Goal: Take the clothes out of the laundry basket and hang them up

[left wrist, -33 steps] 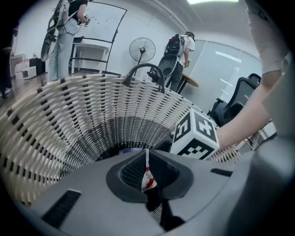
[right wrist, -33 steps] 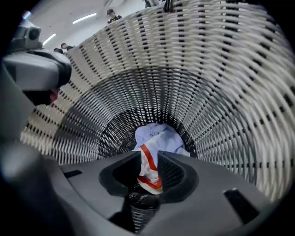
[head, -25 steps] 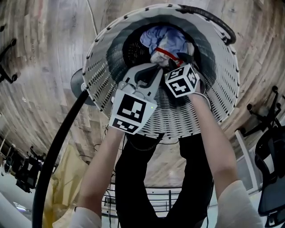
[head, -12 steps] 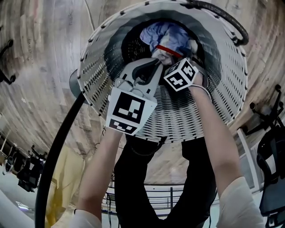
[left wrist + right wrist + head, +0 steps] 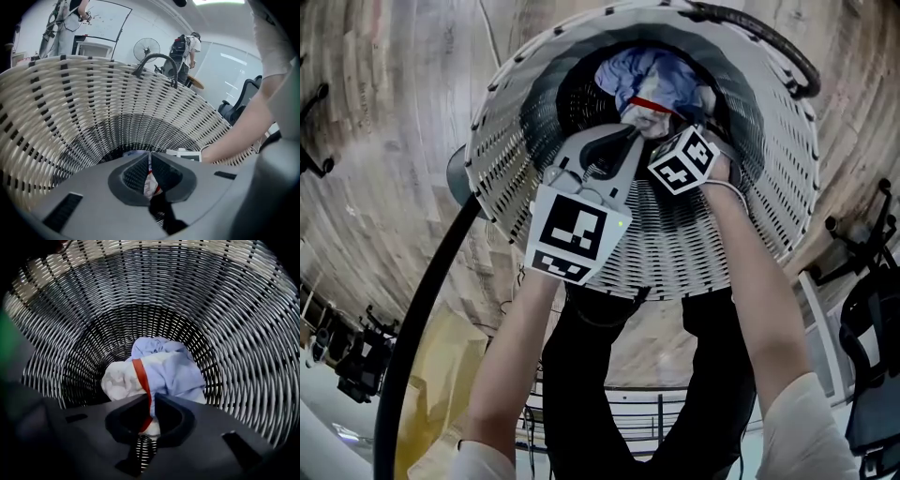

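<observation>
Right claw (image 5: 152, 399) closing on garment (image 5: 164, 366); floorboards (image 5: 394, 141)

The laundry basket's (image 5: 502, 141) woven wall narrows toward its bottom. There the bundle of clothes (image 5: 642, 75) fills most of the floor, leaving a dark bare strip beside it. Both forearms (image 5: 517, 356), the left gripper (image 5: 150, 161) and the right gripper (image 5: 152, 401), its jaws just closed further onto the bundle, crowd the basket's near side. A black handle (image 5: 769, 47) arches over the basket's far rim.
</observation>
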